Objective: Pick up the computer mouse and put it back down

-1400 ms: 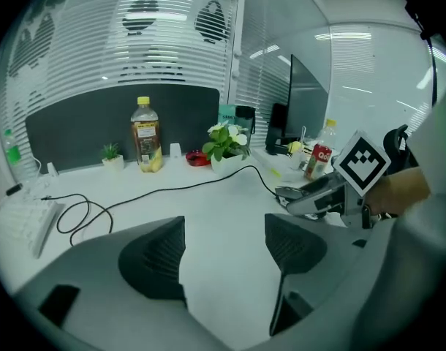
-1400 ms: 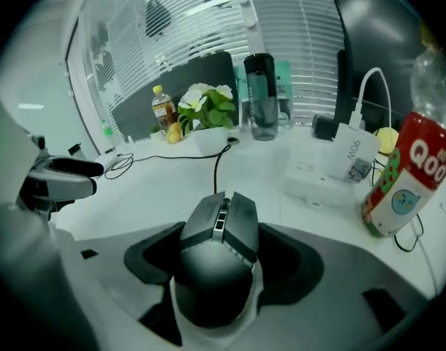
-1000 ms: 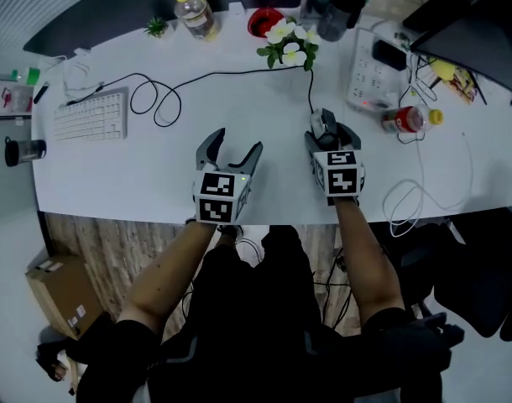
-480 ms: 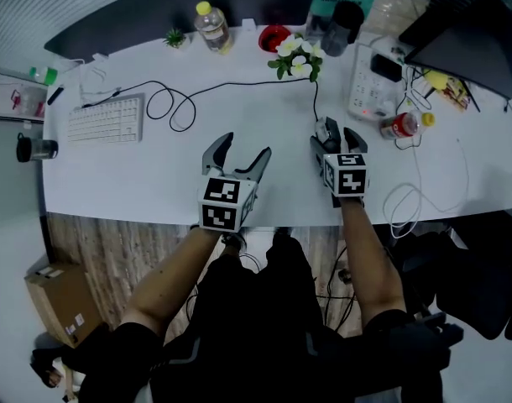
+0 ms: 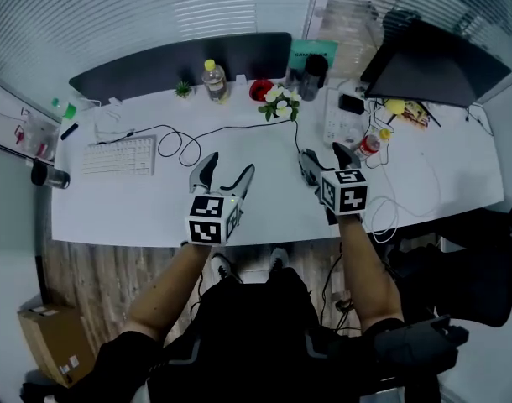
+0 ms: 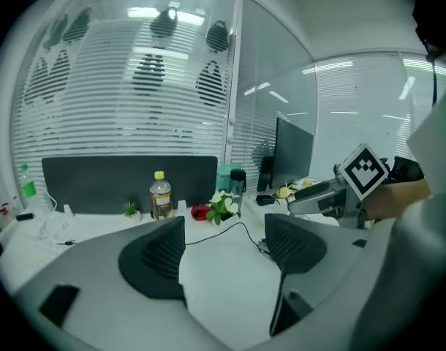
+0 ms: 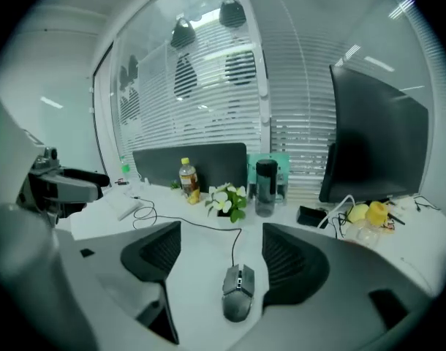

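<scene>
- Computer mouse (image 7: pixel 237 292): dark, lying flat on the white counter (image 5: pixel 138 200), roughly midway between near and far edges. Nothing touches it.
- Right claw (image 7: pixel 221 229) hangs above the counter, tilted down. Its jaws are wide apart and closing. The mouse shows in the gap between them, but the pads are clear of it, so nothing is gripped. In the head view this claw (image 5: pixel 321 154) covers most of the mouse.
- Black cable (image 7: pixel 234 241) runs from the mouse's nose toward the far edge, then loops left across the counter.
- Left claw (image 6: pixel 224 225) is held beside the right one, nearer the near edge, also off the surface. Its jaws are spread wide, with only bare counter beyond them.
- Far edge, left to right: keyboard (image 5: pixel 119 155), bottle with yellow cap (image 5: pixel 212 81), white flowers (image 5: pixel 279 103), dark tumbler (image 5: pixel 313 70).
- Right end: white desk phone (image 5: pixel 344 120), loose white cords and a dark monitor (image 5: pixel 432 61) at the far right corner.
- Room: dark divider panel (image 5: pixel 180 61) along the far edge, with slatted blinds (image 5: pixel 197 7) behind glass beyond it. Wood-pattern floor (image 5: pixel 96 267) below the near edge, with a cardboard box (image 5: pixel 50 338) on it.
</scene>
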`<action>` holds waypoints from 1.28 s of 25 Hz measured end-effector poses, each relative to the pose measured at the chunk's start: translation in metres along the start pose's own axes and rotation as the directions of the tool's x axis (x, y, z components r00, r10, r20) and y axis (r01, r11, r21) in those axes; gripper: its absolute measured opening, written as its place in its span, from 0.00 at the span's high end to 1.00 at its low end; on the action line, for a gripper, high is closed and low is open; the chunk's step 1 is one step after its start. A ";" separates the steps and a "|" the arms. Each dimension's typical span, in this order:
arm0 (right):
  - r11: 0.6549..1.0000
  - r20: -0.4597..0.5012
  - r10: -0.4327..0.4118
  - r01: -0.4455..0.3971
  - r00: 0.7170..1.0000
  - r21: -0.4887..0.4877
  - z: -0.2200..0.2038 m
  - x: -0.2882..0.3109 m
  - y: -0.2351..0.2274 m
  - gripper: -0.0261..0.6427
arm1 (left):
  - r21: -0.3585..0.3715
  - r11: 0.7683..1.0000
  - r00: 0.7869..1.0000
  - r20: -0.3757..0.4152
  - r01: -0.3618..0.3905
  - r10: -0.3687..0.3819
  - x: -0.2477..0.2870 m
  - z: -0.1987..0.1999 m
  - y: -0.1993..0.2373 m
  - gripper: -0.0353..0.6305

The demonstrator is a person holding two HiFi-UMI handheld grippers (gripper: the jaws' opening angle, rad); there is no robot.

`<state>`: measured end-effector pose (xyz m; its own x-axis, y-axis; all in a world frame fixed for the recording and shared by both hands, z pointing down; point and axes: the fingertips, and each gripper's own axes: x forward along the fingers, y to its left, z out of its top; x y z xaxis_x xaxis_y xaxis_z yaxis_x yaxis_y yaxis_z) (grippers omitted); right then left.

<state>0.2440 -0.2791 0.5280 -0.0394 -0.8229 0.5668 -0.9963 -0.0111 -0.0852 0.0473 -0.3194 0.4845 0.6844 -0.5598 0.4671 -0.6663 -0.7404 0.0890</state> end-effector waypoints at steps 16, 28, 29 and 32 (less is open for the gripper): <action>0.999 0.268 0.044 -0.038 0.962 -0.027 0.109 -0.137 0.068 0.63 | -0.009 0.999 0.965 0.261 0.042 -0.038 -0.119 0.093 0.016 0.41; 0.994 0.356 0.106 -0.089 0.929 -0.064 0.140 -0.172 0.111 0.95 | 0.042 0.997 0.942 0.327 0.068 -0.078 -0.159 0.119 0.014 0.76; 0.994 0.352 0.111 -0.095 0.929 -0.062 0.141 -0.171 0.113 0.96 | 0.033 0.998 0.941 0.333 0.060 -0.068 -0.161 0.120 0.018 0.77; 0.990 0.345 0.137 -0.137 0.929 -0.023 0.141 -0.169 0.117 0.96 | -0.032 0.999 0.942 0.334 0.036 -0.023 -0.165 0.117 0.035 0.83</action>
<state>0.1452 -0.2210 0.3069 -0.1466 -0.9616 0.2320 -0.9830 0.1154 -0.1432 -0.0546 -0.2968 0.3076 0.7593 -0.6345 0.1441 -0.6503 -0.7478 0.1338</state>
